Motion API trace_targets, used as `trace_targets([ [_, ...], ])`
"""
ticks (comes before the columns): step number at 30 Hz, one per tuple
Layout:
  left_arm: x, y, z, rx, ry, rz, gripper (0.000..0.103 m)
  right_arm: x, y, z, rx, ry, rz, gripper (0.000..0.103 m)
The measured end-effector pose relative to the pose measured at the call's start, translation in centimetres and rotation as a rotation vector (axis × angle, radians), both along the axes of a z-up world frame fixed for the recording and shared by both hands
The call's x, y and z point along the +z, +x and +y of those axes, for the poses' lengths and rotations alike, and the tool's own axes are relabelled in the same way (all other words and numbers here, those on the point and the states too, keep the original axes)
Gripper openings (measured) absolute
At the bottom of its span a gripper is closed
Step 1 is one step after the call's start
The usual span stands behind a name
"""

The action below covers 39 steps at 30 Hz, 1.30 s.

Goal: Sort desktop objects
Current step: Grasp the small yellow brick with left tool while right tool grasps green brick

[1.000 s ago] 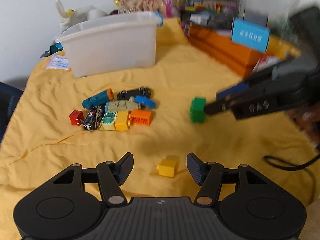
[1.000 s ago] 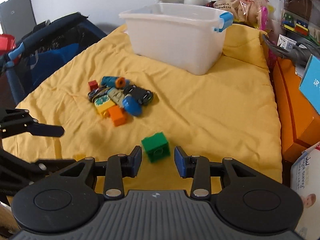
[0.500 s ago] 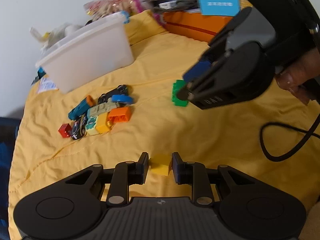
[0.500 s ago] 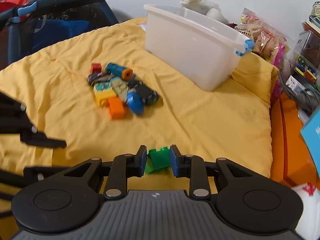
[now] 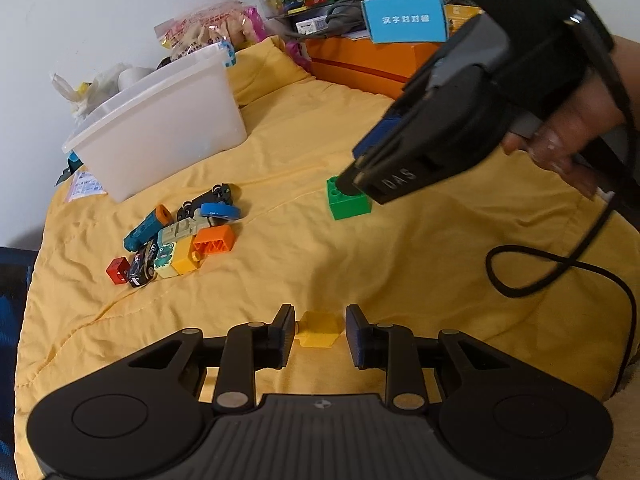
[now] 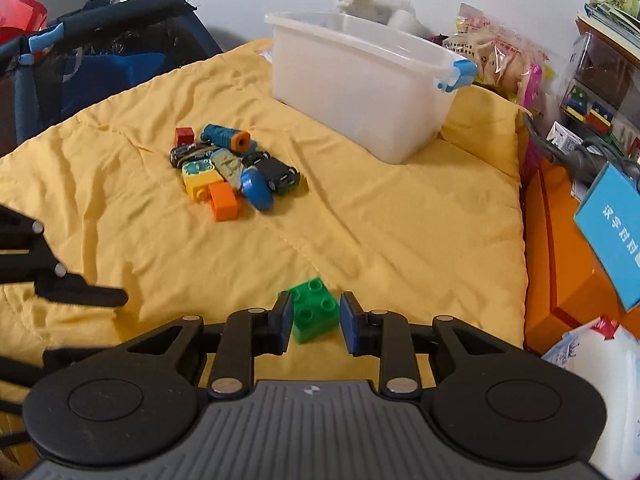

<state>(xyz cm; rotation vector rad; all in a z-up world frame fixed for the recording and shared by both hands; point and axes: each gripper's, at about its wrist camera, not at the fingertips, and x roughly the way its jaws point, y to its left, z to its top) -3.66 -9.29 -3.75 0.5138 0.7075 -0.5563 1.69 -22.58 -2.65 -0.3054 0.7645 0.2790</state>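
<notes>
Between the pads of the left gripper (image 5: 318, 320) sat a small yellow block (image 5: 318, 330) on the yellow quilt (image 5: 400, 272). The jaws were opening, nearly closed around the block, with a sliver of cloth showing at the right-hand pad. The right gripper (image 6: 314, 312) had its blue pads set against both sides of a green Duplo block (image 6: 312, 314), which rested on the quilt.

Only the left wrist view showed the person's right hand (image 5: 560, 140). It was wrapped around the handle, with the tool slanting down and its tips on top of the green block, and a black cable (image 5: 560, 268) looped on the cloth behind. Only the right wrist view showed one black finger of the left gripper reaching in low from the left edge. It also showed a dark playpen rail (image 6: 100, 12) beyond the quilt's far-left side.

Further out, a heap of toy cars and bricks (image 5: 180, 240) lay well apart from both blocks. Bare quilt lay between the heap and each gripper. Behind the heap stood a white plastic bin (image 6: 360, 80), open-topped. An orange box (image 6: 560, 248) bounded the quilt's right edge, close beside the right gripper.
</notes>
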Motion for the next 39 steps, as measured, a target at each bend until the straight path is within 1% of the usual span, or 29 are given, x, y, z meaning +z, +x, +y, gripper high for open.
trace_targets([
  [4,0.2,-0.8,-0.2,-0.009,-0.008,-0.012,0.034,0.1,-0.3,-0.3,-0.001,0.0,-0.002,0.03],
  [7,1.1,-1.1,0.4,0.033,-0.041,-0.047,0.034,0.1,-0.6,-0.8,-0.007,-0.002,0.001,0.03],
  [8,1.4,-1.1,0.6,0.052,-0.055,-0.061,0.037,0.1,-0.6,-0.9,-0.01,0.001,0.003,0.03],
  [9,1.7,-1.2,1.0,0.076,-0.068,-0.073,0.043,0.1,-0.7,-1.1,-0.013,0.004,0.005,0.03],
  [10,1.9,-1.1,1.3,0.099,-0.081,-0.072,0.046,0.1,-0.7,-1.2,-0.015,0.009,0.006,0.031],
  [11,1.8,-0.8,1.5,0.117,-0.091,-0.058,0.048,0.2,-0.8,-1.4,-0.018,0.013,0.005,0.031],
  [13,1.1,0.2,1.5,0.156,-0.09,-0.015,0.048,0.2,-0.9,-1.5,-0.018,0.014,0.006,0.031],
  [15,0.2,1.4,1.6,0.198,-0.101,0.046,0.047,0.2,-1.0,-1.6,-0.011,0.014,0.006,0.031],
  [16,-0.1,2.0,1.9,0.221,-0.133,0.092,0.047,0.2,-1.1,-1.6,-0.008,0.012,0.005,0.031],
  [18,0.1,2.7,3.0,0.264,-0.241,0.167,0.045,0.4,-1.3,-1.5,0.0,0.01,0.001,0.032],
  [20,0.9,2.8,4.5,0.3,-0.368,0.193,0.045,0.5,-1.5,-1.4,0.007,0.006,-0.004,0.033],
  [22,1.5,3.0,5.6,0.354,-0.452,0.198,0.045,0.4,-1.8,-1.3,0.011,0.004,-0.002,0.033],
  [23,1.4,3.4,5.9,0.377,-0.478,0.216,0.044,0.2,-1.8,-1.3,0.013,0.006,0.005,0.033],
  [24,0.9,3.8,5.9,0.394,-0.479,0.246,0.032,0.1,-1.9,-1.3,0.013,0.007,0.011,0.033],
  [25,0.3,4.3,5.7,0.402,-0.455,0.274,0.021,0.0,-2.0,-1.3,0.014,0.007,0.014,0.033],
  [26,-0.3,4.5,5.3,0.401,-0.433,0.298,0.017,-0.1,-2.1,-1.3,0.015,0.009,0.018,0.033],
  [27,-0.6,4.4,5.1,0.394,-0.437,0.294,0.019,-0.1,-2.1,-1.3,0.015,0.011,0.021,0.033],
  [30,-0.5,4.0,4.0,0.362,-0.387,0.253,0.019,-0.1,-2.3,-1.3,0.013,0.012,0.025,0.034],
  [34,-0.4,3.4,3.0,0.318,-0.348,0.227,0.024,-0.1,-2.0,-1.5,0.016,0.015,0.034,0.034],
  [36,-0.4,3.5,3.2,0.322,-0.356,0.235,0.026,-0.1,-1.9,-1.5,0.017,0.02,0.038,0.035],
  [39,-0.7,3.7,3.7,0.347,-0.355,0.241,0.034,0.0,-1.7,-1.3,0.032,0.012,0.033,0.035],
])
